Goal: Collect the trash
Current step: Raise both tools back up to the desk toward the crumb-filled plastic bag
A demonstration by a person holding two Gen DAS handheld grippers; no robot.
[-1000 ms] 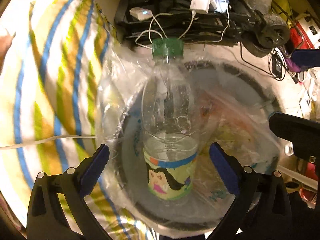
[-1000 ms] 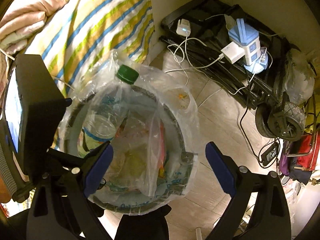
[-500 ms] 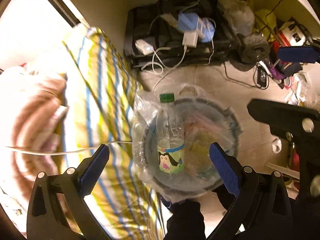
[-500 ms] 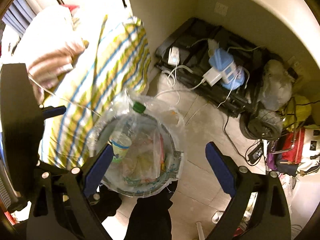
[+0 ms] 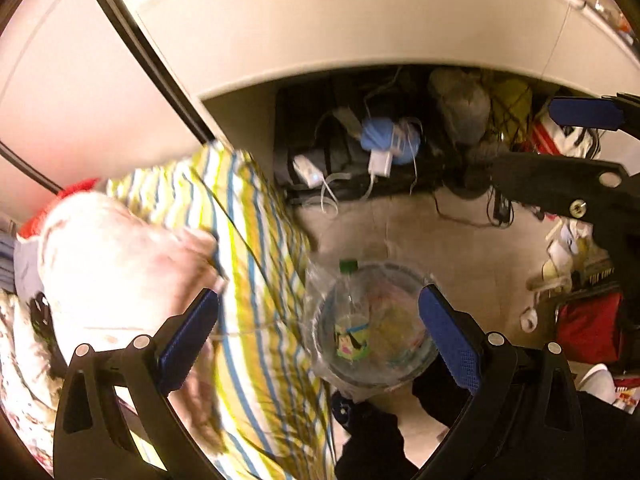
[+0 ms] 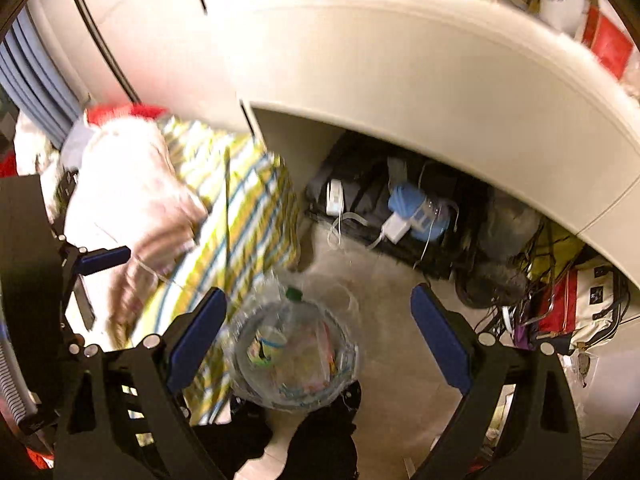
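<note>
A round trash bin (image 5: 426, 350) (image 6: 349, 364) lined with a clear plastic bag stands on the floor far below both grippers. A clear plastic bottle (image 5: 350, 326) (image 6: 276, 332) with a green cap and a colourful label leans inside it among crumpled wrappers. My left gripper (image 5: 318, 334) is open and empty, high above the bin. My right gripper (image 6: 318, 334) is likewise open and empty. In the left wrist view the right gripper's fingers (image 5: 582, 114) show at the upper right.
A bed with a yellow and blue striped sheet (image 5: 256, 272) (image 6: 240, 216) and a pink blanket (image 5: 116, 256) lies left of the bin. A white desk edge (image 6: 420, 88) overhangs cables, a blue power strip (image 5: 386, 140) (image 6: 416, 210) and bags (image 6: 576, 300) at the right.
Both grippers have risen well away from the bin, which now looks much smaller. The bottle stays in the bin. The view is blurred by the motion.
</note>
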